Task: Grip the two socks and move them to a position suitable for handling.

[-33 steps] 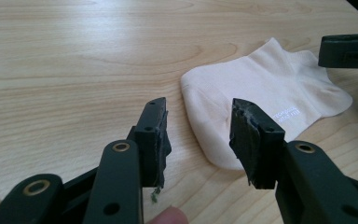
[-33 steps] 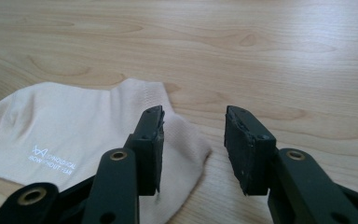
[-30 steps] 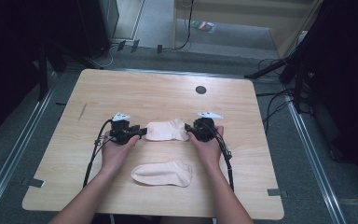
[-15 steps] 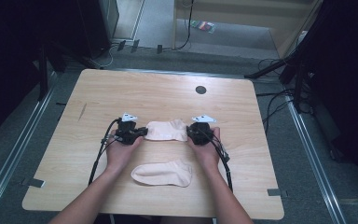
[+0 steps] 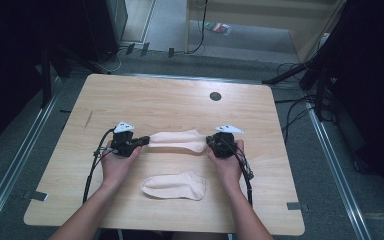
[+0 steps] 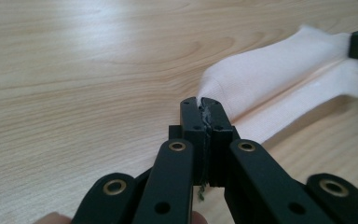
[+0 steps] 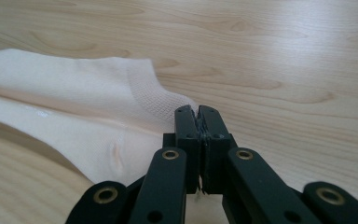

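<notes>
Sock (image 5: 177, 140), pale peach, is stretched left to right between both tools above the worktop (image 5: 170, 100): left tool (image 5: 141, 142) pinches one end, right tool (image 5: 211, 143) the other. The tools' jaws have just closed on it. High view adds a second sock (image 5: 175, 186) lying flat nearer the person; the gripper views show each pinch close up.

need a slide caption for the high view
Two hand-held grippers, left gripper and right gripper, pinch opposite ends of a sock stretched above a wooden table; second sock lies nearer.
</notes>
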The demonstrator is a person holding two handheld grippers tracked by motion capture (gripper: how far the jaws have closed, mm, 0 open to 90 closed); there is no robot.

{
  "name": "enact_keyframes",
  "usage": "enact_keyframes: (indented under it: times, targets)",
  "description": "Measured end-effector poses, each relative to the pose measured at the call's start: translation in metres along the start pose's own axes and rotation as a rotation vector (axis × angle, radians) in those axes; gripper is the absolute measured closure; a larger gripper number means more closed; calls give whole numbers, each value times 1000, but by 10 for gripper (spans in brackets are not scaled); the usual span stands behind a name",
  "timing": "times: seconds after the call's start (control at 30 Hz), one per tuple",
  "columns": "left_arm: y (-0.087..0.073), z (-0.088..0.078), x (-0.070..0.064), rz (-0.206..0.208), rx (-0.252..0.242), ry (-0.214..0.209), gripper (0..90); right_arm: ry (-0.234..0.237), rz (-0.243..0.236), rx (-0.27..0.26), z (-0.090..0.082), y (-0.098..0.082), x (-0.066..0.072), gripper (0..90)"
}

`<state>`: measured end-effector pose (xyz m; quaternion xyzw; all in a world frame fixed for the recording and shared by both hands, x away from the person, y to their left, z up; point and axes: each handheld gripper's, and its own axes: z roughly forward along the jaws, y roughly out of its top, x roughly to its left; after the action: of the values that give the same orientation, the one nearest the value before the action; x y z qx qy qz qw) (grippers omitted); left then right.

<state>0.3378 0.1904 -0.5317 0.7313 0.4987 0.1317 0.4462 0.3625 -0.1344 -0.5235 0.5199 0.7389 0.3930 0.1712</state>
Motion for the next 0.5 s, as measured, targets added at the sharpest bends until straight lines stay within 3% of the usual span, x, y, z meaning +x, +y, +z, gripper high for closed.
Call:
enact_keyframes:
  times: [0.3, 0.4, 0.43, 0.5]
  targets:
    - [2, -29, -10, -5, -55, -58, 900, 119, 43, -46, -26, 5, 11, 882]
    - [1, -39, -11, -2, -72, -69, 900, 127, 12, -58, -36, 5, 17, 882]
    - [0, -45, -10, 8, -87, -75, 900, 104, -14, -65, -43, 4, 20, 882]
    - [-1, -47, -10, 8, -86, -82, 900, 105, -16, -71, -46, 4, 19, 882]
